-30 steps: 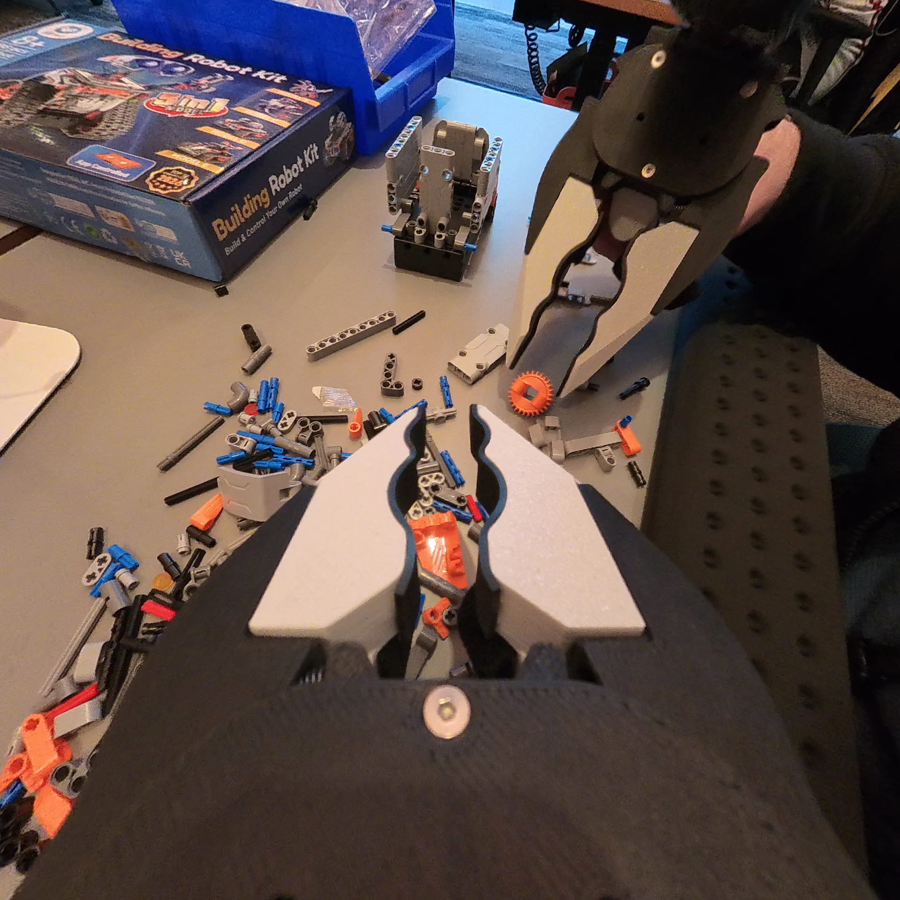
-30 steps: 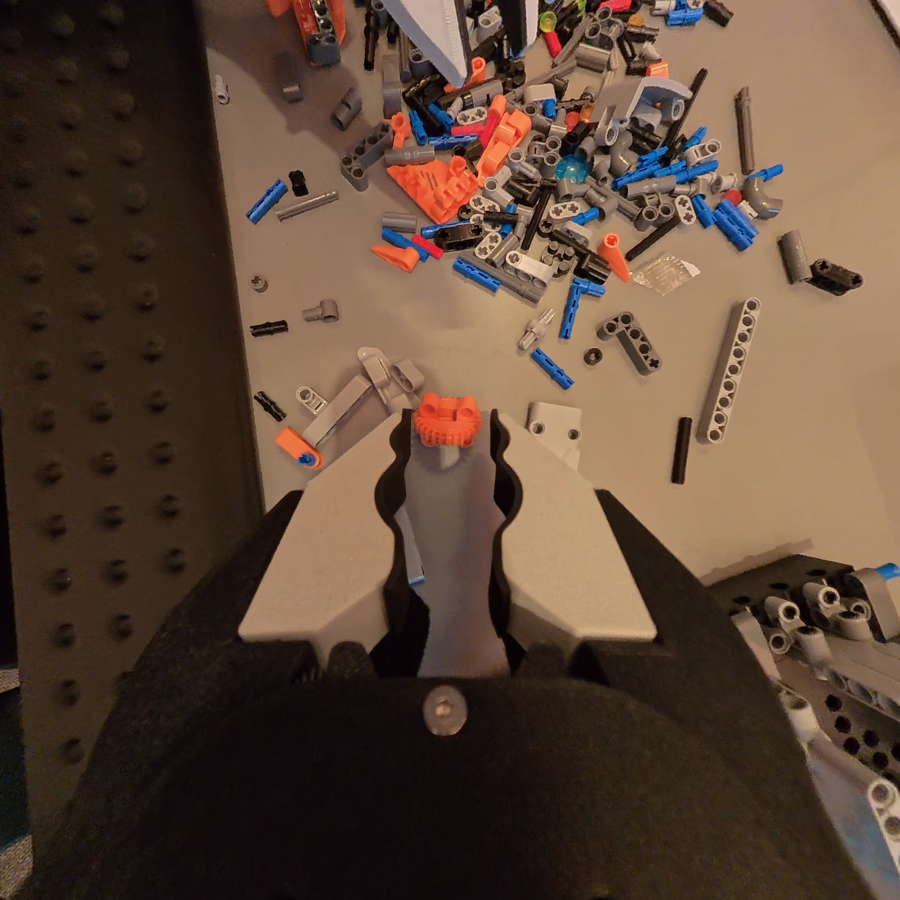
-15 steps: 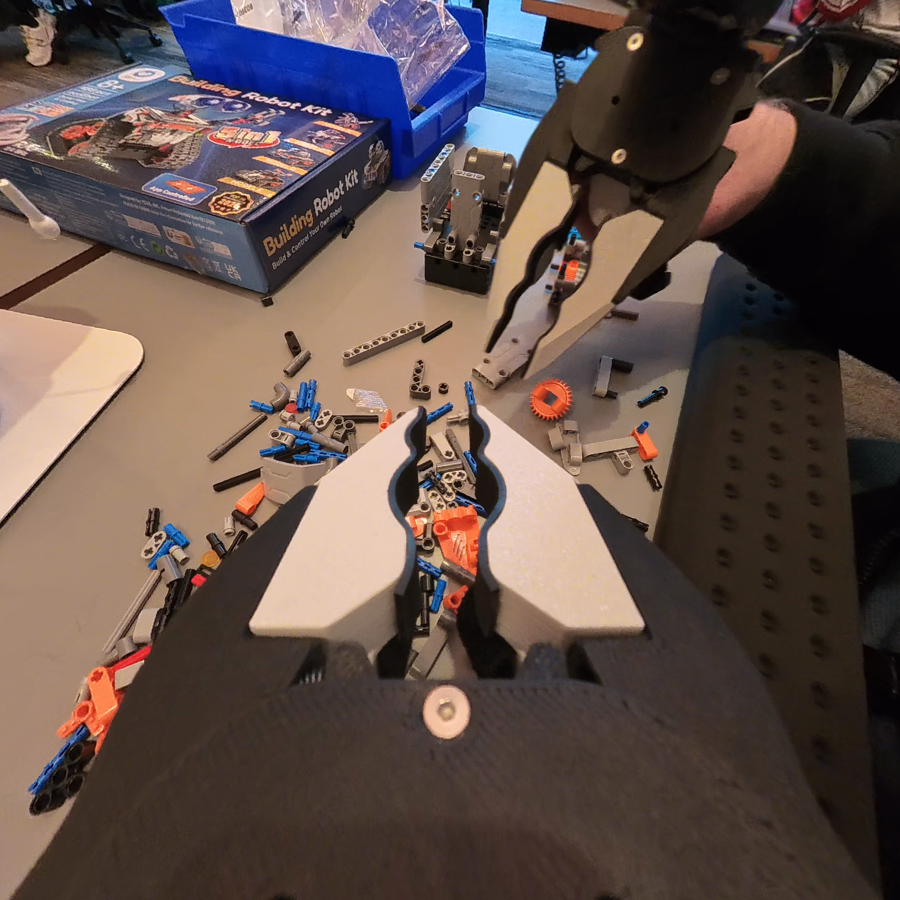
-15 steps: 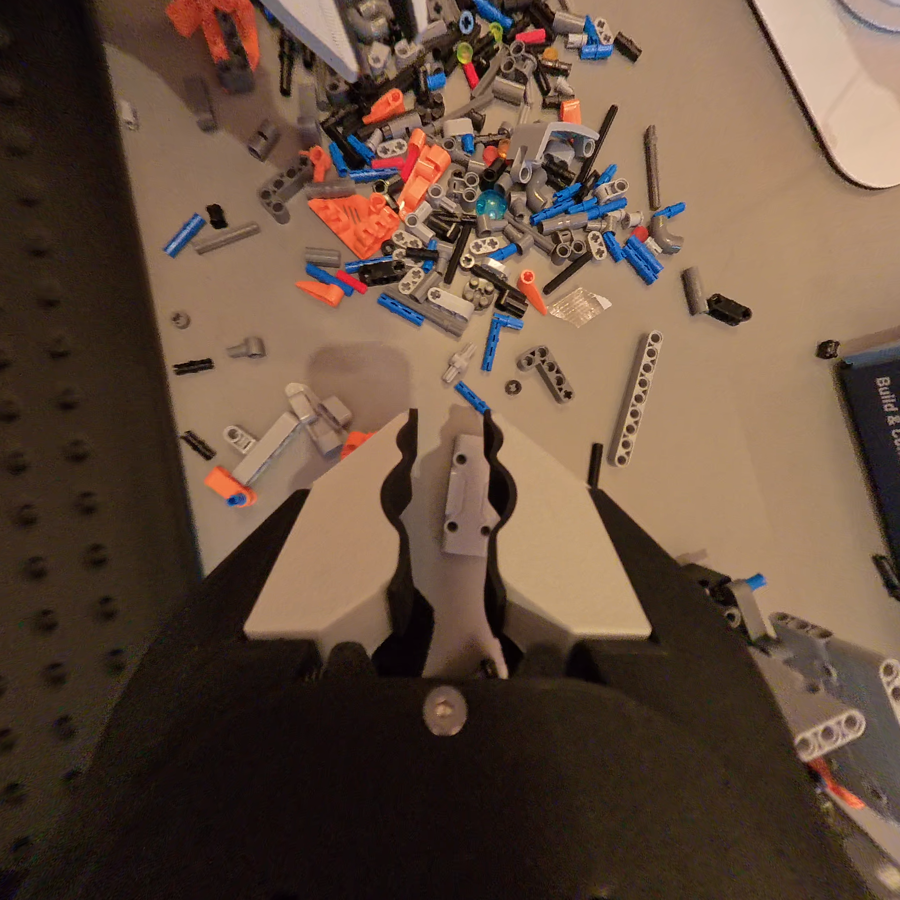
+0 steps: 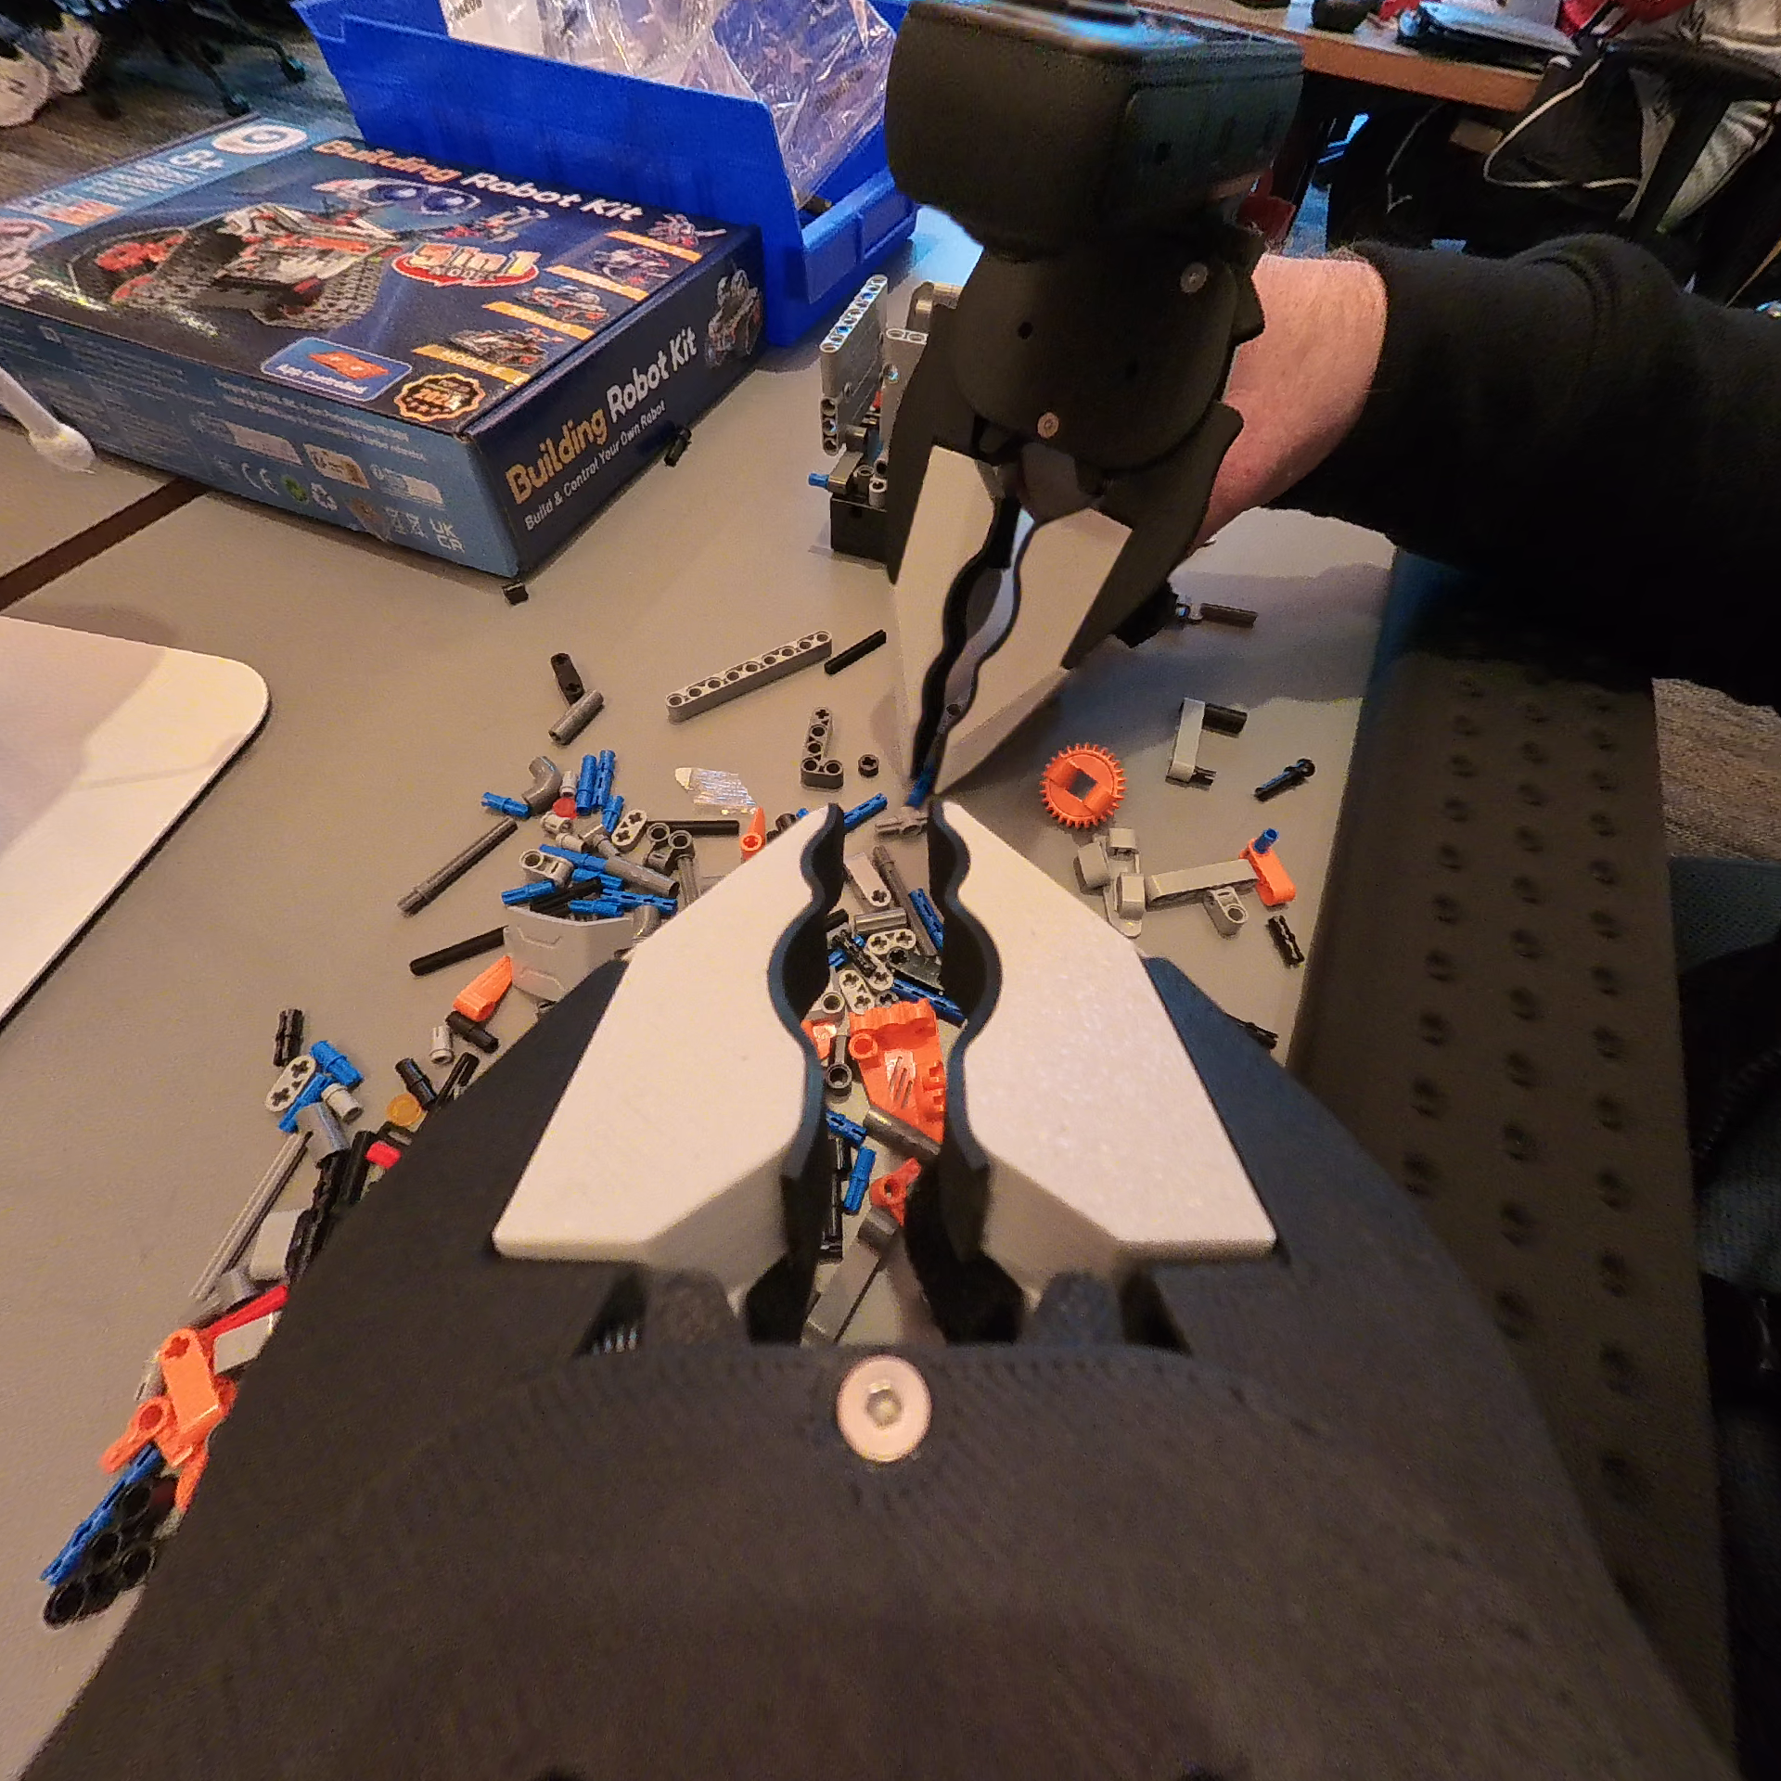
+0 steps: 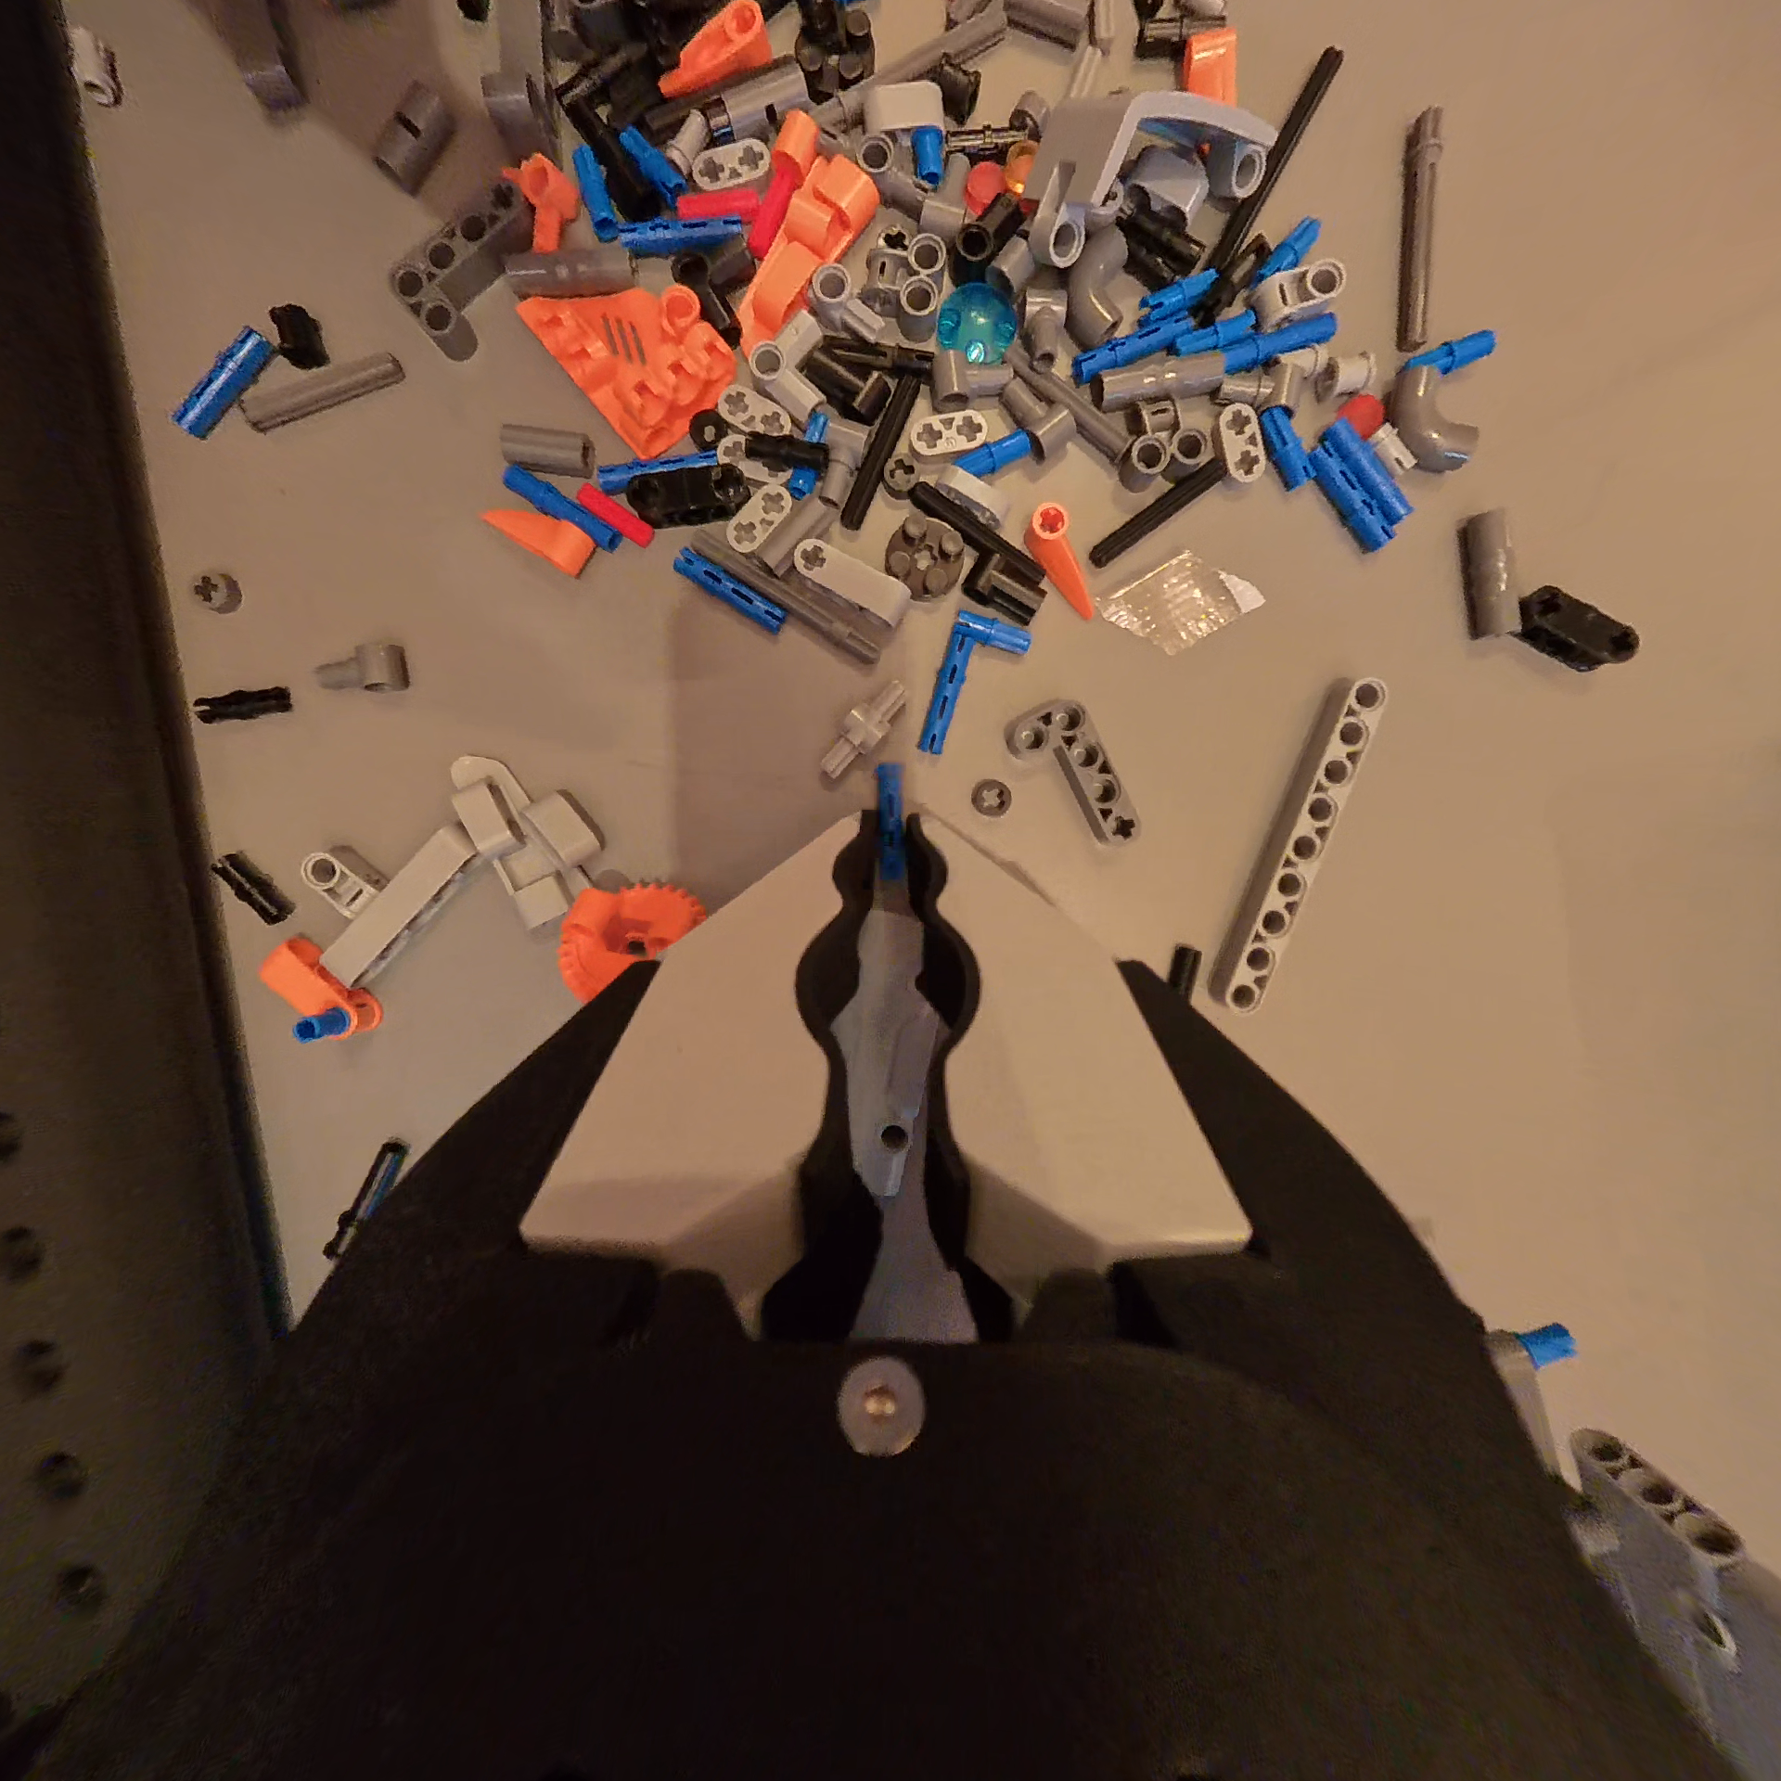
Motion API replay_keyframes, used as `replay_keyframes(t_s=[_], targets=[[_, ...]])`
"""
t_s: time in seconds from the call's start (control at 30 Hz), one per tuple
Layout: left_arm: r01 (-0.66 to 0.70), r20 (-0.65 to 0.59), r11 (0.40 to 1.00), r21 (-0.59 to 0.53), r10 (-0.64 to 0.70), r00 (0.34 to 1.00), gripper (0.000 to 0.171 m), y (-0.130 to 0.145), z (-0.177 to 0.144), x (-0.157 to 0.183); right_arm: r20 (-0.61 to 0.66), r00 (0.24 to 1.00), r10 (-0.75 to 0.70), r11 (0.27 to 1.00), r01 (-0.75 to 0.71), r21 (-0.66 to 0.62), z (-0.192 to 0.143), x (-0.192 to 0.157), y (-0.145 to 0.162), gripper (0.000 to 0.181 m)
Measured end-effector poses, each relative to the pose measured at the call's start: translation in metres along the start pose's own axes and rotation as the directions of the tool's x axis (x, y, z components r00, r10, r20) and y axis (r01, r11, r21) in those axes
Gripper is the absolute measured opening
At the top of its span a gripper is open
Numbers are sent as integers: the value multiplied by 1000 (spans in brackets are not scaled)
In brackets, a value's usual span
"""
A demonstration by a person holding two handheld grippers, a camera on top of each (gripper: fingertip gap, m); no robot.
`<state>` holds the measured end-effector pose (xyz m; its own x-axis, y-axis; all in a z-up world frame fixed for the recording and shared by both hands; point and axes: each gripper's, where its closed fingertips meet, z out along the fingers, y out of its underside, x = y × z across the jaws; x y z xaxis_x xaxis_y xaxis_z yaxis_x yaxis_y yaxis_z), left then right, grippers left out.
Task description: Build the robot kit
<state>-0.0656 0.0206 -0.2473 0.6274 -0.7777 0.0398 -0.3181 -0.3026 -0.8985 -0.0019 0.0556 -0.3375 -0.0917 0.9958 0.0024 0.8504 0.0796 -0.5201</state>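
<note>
My right gripper (image 6: 887,831) is shut on a small blue pin (image 6: 889,805) at the near edge of a pile of small building parts (image 6: 964,337). The pin sticks out past the fingertips. A grey plate (image 6: 887,1070) lies on the table under the jaws. In the left wrist view the right gripper (image 5: 927,785) points down with the blue pin (image 5: 918,790) at its tips. My left gripper (image 5: 885,824) is open and empty, held over the pile (image 5: 598,867). An orange panel (image 5: 901,1055) shows between its fingers.
An orange gear (image 5: 1082,783) and grey connectors (image 5: 1137,882) lie right of the pile. A long grey beam (image 6: 1301,848) and an L-beam (image 6: 1075,766) lie near the right gripper. A partial build (image 5: 853,385), a kit box (image 5: 385,318), a blue bin (image 5: 578,116), a white board (image 5: 96,752) and a dark dimpled pad (image 5: 1503,964) surround them. The gap from one gripper's tips to the other's is roughly 12 centimetres. The left gripper is farther from the grey plate (image 6: 887,1070), some 15 centimetres, than the right, some 5 centimetres.
My right gripper has left the orange gear, passed over the grey plate toward the pile and shut on the blue pin. My left gripper stayed open and shifted only a little.
</note>
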Motion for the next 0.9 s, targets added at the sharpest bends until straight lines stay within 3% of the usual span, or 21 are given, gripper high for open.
replay_keyframes(t_s=[0.23, 0.53, 0.77, 0.9], targets=[[-54, 4, 998, -32, 54, 999, 17, 4, 8, 5, 41, 999, 30, 994, -34, 106, -15, -8, -13, 2], [-301, 37, 949, -88, 305, 952, 21, 5, 23, 23, 203, 979, -1, 946, -65, 316, -48, -42, -48, 3], [-393, -6, 915, -92, 395, 919, 19, 7, 32, 39, 262, 965, -29, 935, -67, 349, -54, -54, -54, 3], [-427, -12, 900, -85, 427, 904, 6, 6, 33, 44, 276, 960, -43, 934, -60, 351, -53, -59, -54, 3]])
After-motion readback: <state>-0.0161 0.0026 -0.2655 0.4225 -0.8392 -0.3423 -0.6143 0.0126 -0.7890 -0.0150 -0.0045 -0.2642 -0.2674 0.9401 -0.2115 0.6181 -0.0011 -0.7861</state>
